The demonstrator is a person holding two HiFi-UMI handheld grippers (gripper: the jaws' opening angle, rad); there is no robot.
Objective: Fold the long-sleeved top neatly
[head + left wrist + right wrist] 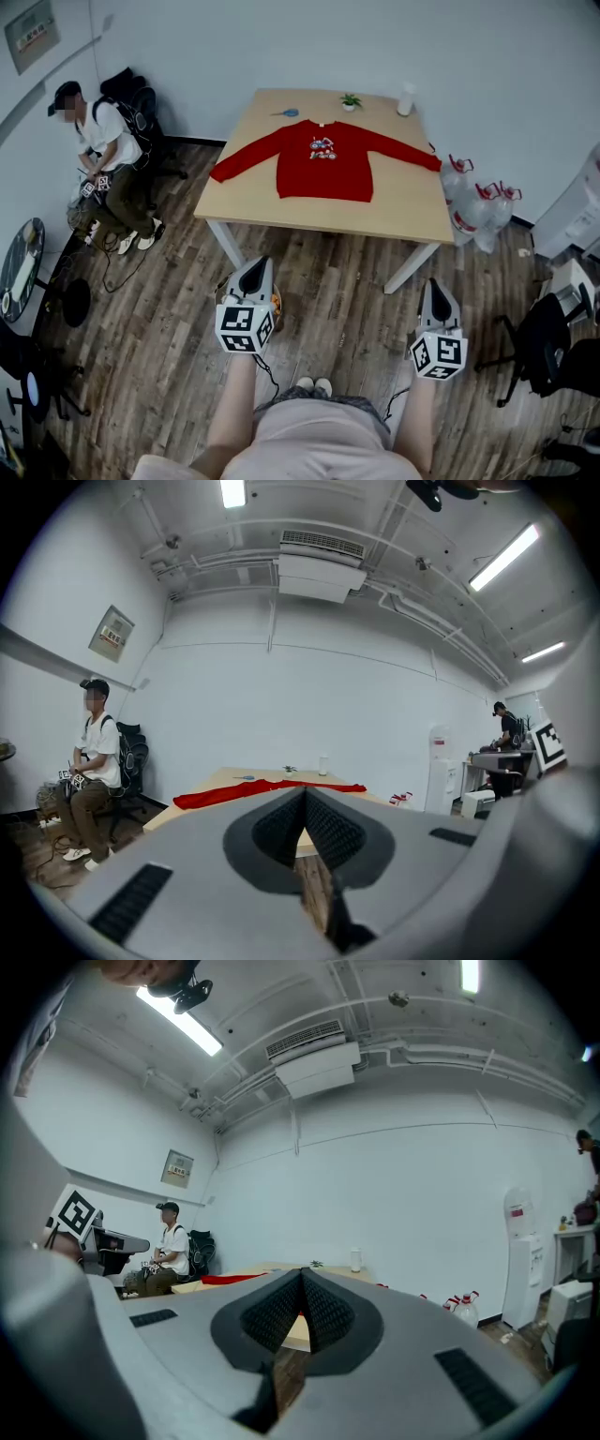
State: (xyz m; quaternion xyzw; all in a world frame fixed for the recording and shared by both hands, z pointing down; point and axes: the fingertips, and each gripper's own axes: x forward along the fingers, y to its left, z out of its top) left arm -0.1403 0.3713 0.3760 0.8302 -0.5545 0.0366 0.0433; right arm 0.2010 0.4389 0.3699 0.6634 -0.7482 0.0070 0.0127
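Note:
A red long-sleeved top (323,159) with a printed chest motif lies spread flat on the light wooden table (412,216), both sleeves stretched out sideways. In the left gripper view the top (267,788) shows as a thin red strip on the far tabletop; in the right gripper view only a red sleeve end (225,1279) shows. My left gripper (255,275) and right gripper (437,297) hang over the floor well short of the table, both held level and pointing toward it. Each is shut, jaw tips meeting with nothing between them (305,794) (302,1272).
A small potted plant (350,100), a white bottle (405,98) and a blue object (289,112) stand at the table's far edge. Water jugs (478,211) sit right of the table. A person (98,159) sits on a chair at the left wall. Office chairs stand at right.

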